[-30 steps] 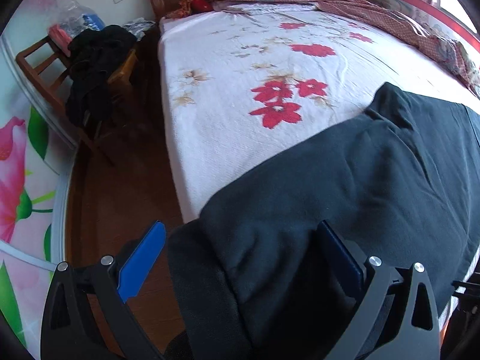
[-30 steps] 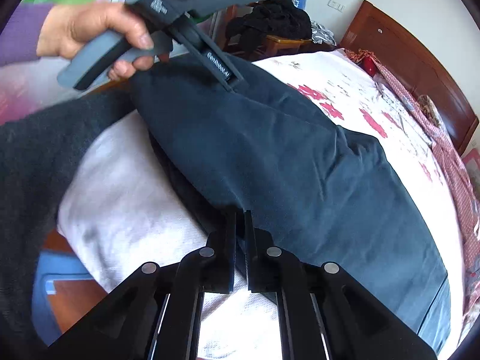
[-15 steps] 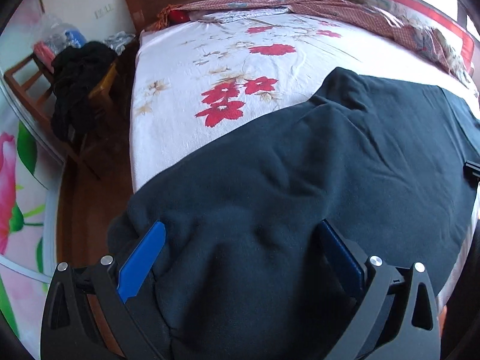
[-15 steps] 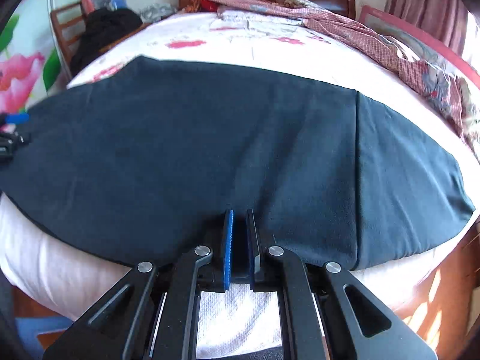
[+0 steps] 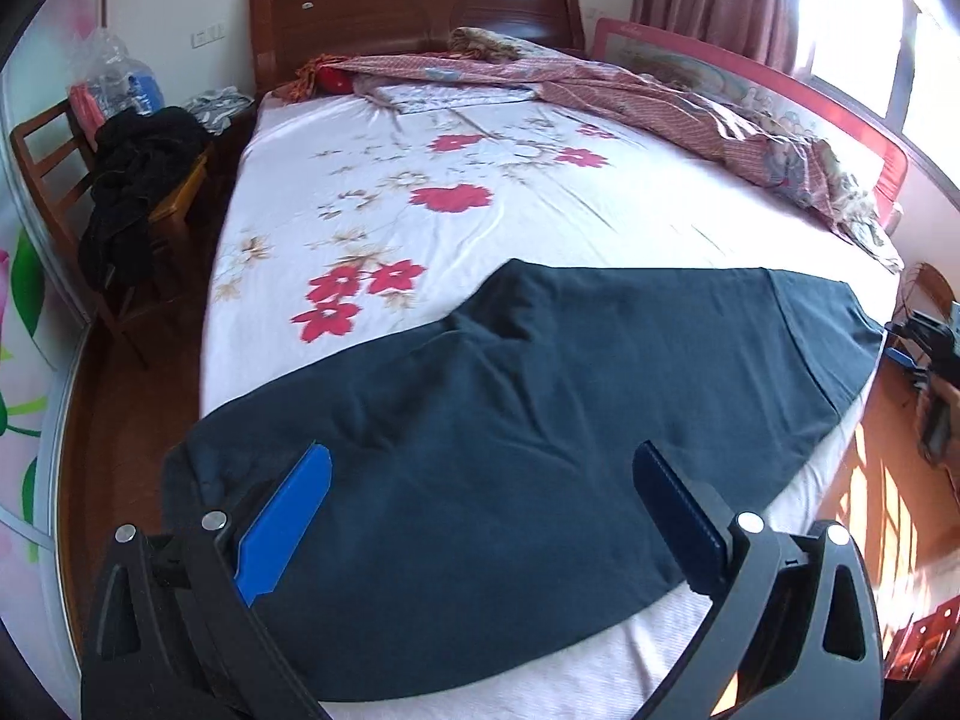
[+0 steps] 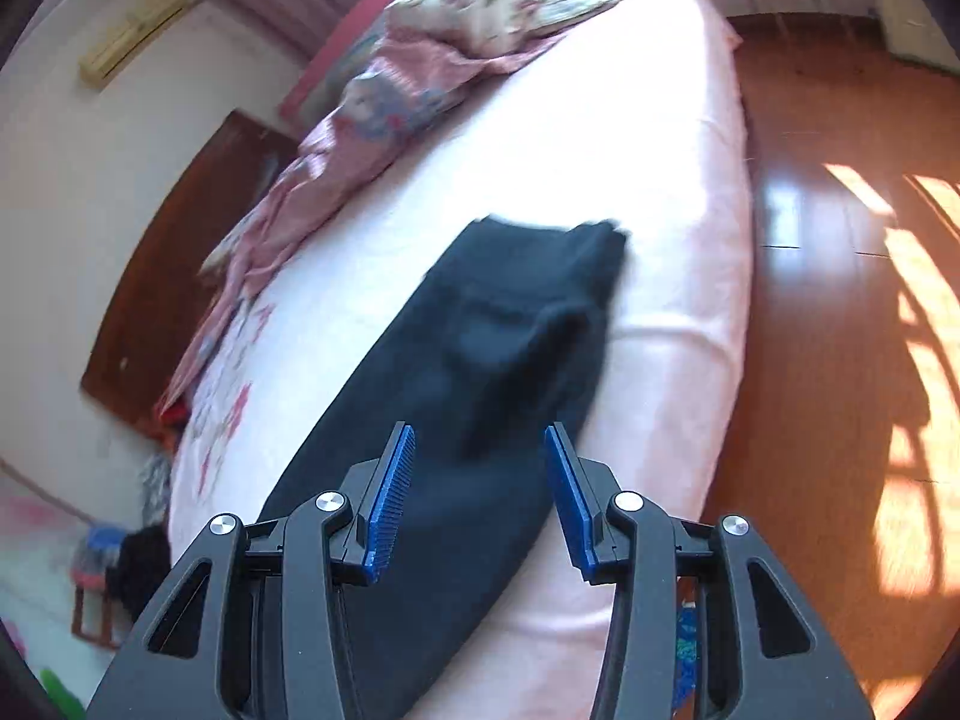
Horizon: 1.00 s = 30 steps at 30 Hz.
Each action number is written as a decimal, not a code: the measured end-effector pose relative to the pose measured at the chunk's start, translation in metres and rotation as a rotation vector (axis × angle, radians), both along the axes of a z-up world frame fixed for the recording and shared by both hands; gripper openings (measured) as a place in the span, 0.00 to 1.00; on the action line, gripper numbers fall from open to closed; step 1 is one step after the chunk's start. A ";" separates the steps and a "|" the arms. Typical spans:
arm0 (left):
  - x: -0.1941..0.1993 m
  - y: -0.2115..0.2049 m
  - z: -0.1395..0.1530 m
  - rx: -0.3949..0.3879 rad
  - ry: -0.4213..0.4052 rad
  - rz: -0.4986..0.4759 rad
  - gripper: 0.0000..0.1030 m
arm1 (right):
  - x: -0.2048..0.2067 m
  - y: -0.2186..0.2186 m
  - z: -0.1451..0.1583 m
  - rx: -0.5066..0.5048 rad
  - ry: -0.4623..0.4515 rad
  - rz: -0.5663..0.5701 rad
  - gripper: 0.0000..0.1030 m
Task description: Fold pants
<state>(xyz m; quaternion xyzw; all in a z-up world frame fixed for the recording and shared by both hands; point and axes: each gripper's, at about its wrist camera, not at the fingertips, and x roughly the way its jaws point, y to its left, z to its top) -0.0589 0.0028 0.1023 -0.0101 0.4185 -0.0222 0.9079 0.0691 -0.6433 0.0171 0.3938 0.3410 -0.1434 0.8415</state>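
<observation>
The left gripper hovers over dark pants lying across the bed's foot, jaws spread wide and empty. The right gripper, also parted and empty, gives a blurred view of one pants end. Only the left view shows the clothes-piled chair.

Pants far end blurred (rt view), edges unclear.
</observation>
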 end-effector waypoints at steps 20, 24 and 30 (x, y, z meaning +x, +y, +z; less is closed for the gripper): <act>0.008 -0.078 -0.027 0.059 0.159 -0.130 0.98 | 0.027 -0.057 -0.026 0.054 -0.076 -0.013 0.11; 0.010 -0.079 -0.034 0.047 0.190 -0.130 0.98 | 0.036 -0.046 -0.018 -0.030 -0.034 0.077 0.11; 0.008 -0.080 -0.028 0.021 0.163 -0.119 0.98 | 0.028 -0.066 -0.031 0.096 -0.012 0.008 0.24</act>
